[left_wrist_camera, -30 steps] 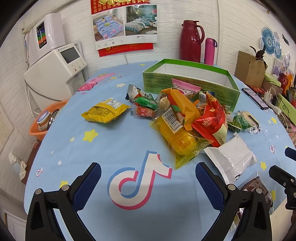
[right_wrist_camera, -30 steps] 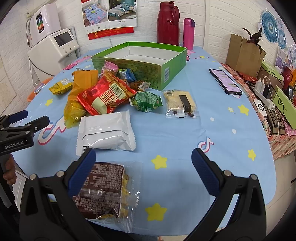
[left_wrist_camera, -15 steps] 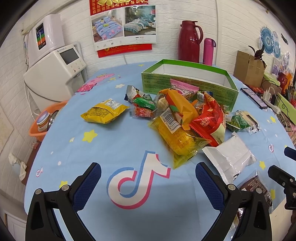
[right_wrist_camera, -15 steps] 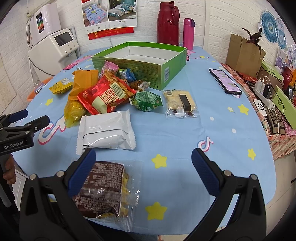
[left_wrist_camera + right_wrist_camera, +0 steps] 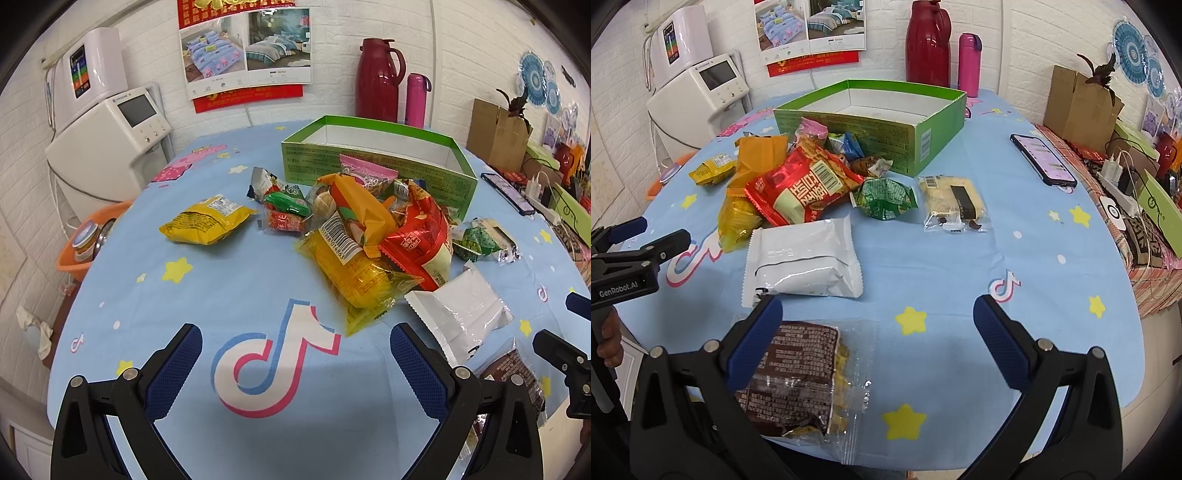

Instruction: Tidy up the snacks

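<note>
1. gaping wide with nothing between its blue pads, the left gripper (image 5: 295,354) hangs over the near edge of the tabletop (image 5: 236,291), above a printed music-note logo (image 5: 273,362) on the blue cloth.
2. spread just as wide and holding nothing, the right gripper (image 5: 877,321) sits over the near edge too; its left pad (image 5: 753,343) overlaps a brown snack pack in clear wrap (image 5: 798,373) lying at that edge.
3. just beyond the brown pack lies a white foil pouch (image 5: 803,264), flat on the cloth.
4. further in, toward the middle of the tabletop, snacks are heaped together: a red packet with a barcode (image 5: 805,184), an orange packet (image 5: 759,153) and a clear yellow bag (image 5: 737,221) lie on one another.
5. a crumpled green packet (image 5: 884,197) lies just right of the heap, and a clear-wrapped pale cake bar (image 5: 955,203) lies beside that.
6. a yellow chip bag (image 5: 207,221) lies alone on the left side, apart from the heap.
7. an open green cardboard box (image 5: 886,136) stands behind the heap toward the far edge; its inside looks bare white.
8. a smartphone (image 5: 1043,158) lies near the right edge.
9. a red thermos jug (image 5: 927,44) and a pink bottle (image 5: 969,61) stand behind the box by the wall.
</note>
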Demonstrator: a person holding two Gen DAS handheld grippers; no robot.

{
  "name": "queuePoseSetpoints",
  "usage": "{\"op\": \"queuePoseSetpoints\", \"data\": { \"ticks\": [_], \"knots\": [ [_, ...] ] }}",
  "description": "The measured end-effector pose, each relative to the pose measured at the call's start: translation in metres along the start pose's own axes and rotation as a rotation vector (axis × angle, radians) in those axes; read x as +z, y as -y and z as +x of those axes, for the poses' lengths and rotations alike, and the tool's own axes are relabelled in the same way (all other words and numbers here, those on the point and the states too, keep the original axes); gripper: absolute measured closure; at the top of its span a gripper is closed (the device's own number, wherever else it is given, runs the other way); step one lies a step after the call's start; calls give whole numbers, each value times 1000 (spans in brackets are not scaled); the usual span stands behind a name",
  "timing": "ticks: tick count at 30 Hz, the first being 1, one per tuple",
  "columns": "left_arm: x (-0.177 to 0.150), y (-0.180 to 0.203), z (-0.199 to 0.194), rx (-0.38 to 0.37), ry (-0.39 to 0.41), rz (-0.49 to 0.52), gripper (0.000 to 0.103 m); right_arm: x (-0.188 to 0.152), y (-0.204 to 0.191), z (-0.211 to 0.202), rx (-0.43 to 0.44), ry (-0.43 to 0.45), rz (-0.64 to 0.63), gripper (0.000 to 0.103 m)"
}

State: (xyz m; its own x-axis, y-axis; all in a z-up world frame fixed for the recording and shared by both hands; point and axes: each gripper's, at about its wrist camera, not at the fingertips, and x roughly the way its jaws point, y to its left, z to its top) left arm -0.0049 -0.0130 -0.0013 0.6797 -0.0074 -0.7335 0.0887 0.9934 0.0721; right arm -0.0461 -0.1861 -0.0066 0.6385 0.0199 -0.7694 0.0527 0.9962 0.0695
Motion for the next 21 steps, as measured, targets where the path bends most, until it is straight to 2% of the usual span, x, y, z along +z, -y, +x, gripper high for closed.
{"op": "queuePoseSetpoints", "data": {
  "ticks": [15, 18, 21],
  "knots": [
    [3, -4, 15, -5, -23, 3, 0, 3, 2, 14, 10, -33, 3, 0],
    [5, -6, 17, -43, -21, 7, 0, 5, 4, 18, 43, -41, 9, 0],
    [8, -12, 21, -112, -42, -4, 0, 5, 6, 17, 130, -16, 13, 0]
  ]
}}
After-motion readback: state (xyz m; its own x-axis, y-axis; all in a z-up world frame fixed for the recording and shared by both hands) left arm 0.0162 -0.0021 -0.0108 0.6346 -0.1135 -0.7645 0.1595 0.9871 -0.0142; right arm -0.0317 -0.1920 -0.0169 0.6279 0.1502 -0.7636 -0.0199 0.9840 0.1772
